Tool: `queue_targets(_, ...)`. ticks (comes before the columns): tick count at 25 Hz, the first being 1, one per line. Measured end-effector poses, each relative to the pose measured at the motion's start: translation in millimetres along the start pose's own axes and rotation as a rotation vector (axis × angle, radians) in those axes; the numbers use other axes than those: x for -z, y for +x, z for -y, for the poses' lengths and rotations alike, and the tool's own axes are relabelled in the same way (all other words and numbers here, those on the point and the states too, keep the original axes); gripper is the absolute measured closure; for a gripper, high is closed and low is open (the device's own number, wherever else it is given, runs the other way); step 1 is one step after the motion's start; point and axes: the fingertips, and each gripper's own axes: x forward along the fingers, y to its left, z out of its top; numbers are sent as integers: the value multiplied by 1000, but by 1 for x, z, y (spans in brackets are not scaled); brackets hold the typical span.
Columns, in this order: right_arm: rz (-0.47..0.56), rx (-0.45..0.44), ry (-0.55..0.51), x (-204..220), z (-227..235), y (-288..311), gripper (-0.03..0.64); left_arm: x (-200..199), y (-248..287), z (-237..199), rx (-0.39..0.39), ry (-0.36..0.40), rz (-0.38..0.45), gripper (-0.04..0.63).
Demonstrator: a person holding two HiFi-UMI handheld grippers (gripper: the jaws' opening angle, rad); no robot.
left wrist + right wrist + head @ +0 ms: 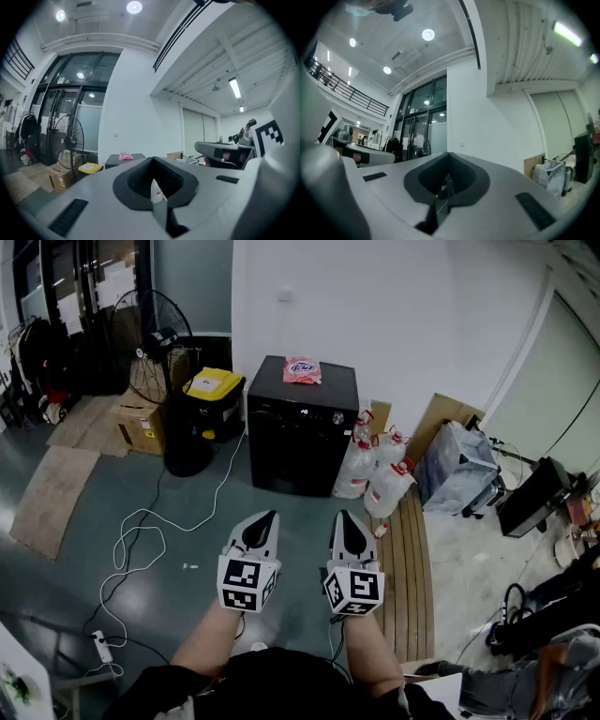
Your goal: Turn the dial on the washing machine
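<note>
Black and boxy, the washing machine (pixel 302 442) stands against the white wall well ahead of us. Its small silver dial (pixel 337 417) sits at the upper right of its front. A pink packet (pixel 302 370) lies on its top. Just to its right, clear bags (pixel 375 470) with red ties lean against it, and to its left stands a black bin with a yellow lid (pixel 214 390), with a floor fan (pixel 155 345) behind that. A white cable (pixel 150 531) loops across the grey floor. We hold the left gripper (pixel 270 517) and the right gripper (pixel 345 517) side by side, low and near our body, well apart from the machine and pointing towards it. Each has its jaws pressed together with nothing between them.
</note>
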Motion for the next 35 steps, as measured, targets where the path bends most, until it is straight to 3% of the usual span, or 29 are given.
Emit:
queue_targets(17,-6,52,2,8,-29,7,615,4,-5,-33,43,7,13,588)
queue_targets(29,7,111,16,17,-19,16,615,12,2,-47,67,24,21,588)
queue_targets(35,10,108,8,25,-7,45,615,11,30,-60,59,52,26,588)
